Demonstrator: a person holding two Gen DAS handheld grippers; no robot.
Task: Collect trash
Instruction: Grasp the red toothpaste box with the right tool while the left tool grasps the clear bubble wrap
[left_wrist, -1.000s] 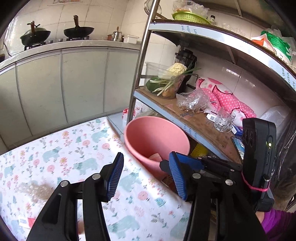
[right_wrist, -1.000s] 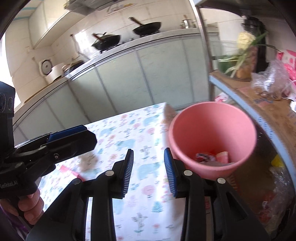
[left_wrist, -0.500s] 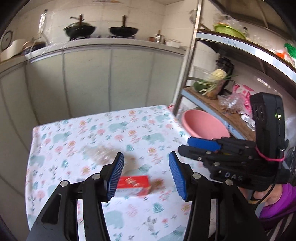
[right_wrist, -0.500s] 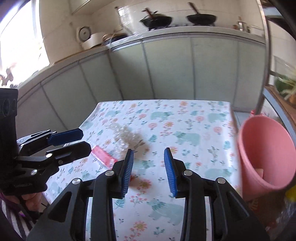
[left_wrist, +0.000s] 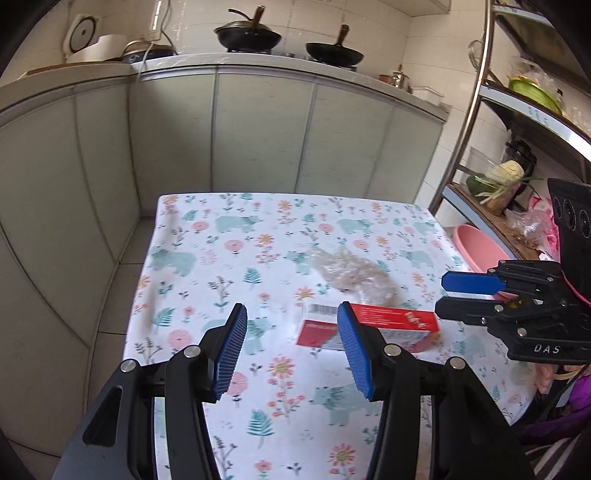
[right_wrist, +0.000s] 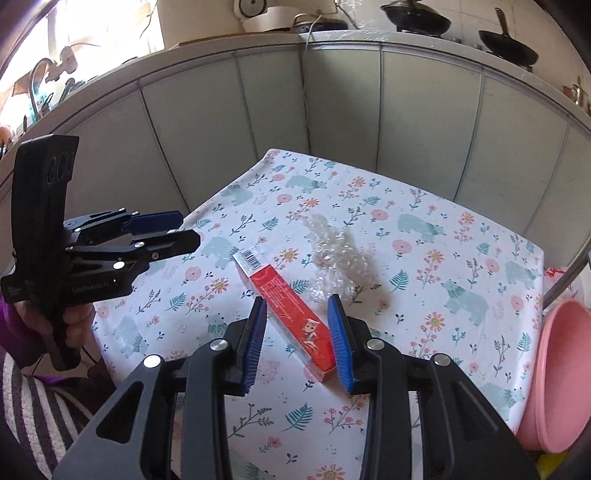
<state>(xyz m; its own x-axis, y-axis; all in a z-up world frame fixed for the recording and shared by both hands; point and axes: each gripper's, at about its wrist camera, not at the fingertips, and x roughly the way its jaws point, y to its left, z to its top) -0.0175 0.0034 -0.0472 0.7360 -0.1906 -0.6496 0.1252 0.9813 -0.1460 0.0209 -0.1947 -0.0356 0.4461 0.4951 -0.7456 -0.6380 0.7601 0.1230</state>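
Observation:
A red carton (left_wrist: 388, 325) with a barcode end lies flat on the flowered tablecloth (left_wrist: 221, 258). Just behind it sits a crumpled clear plastic wrap (left_wrist: 354, 275). My left gripper (left_wrist: 291, 350) hovers open over the cloth, and the carton's left end shows past its right finger. The right gripper (left_wrist: 465, 291) comes in from the right, above the carton's other end. In the right wrist view the carton (right_wrist: 291, 295) runs lengthwise between the open fingers of my right gripper (right_wrist: 298, 339), apart from the left pad. The wrap (right_wrist: 340, 258) lies beyond. The left gripper (right_wrist: 166, 232) hangs at the left.
A pink bin (right_wrist: 561, 376) stands off the table's right side, below a metal rack (left_wrist: 465, 122) with vegetables and bags. Grey kitchen cabinets (left_wrist: 258, 129) with pans on top run behind the table. A hand (right_wrist: 74, 325) and striped sleeve show at the lower left.
Both grippers swung away from the pink bin, leftwards over the table. The red carton and clear wrap came into view and now sit by the fingers. Neither gripper's opening has changed.

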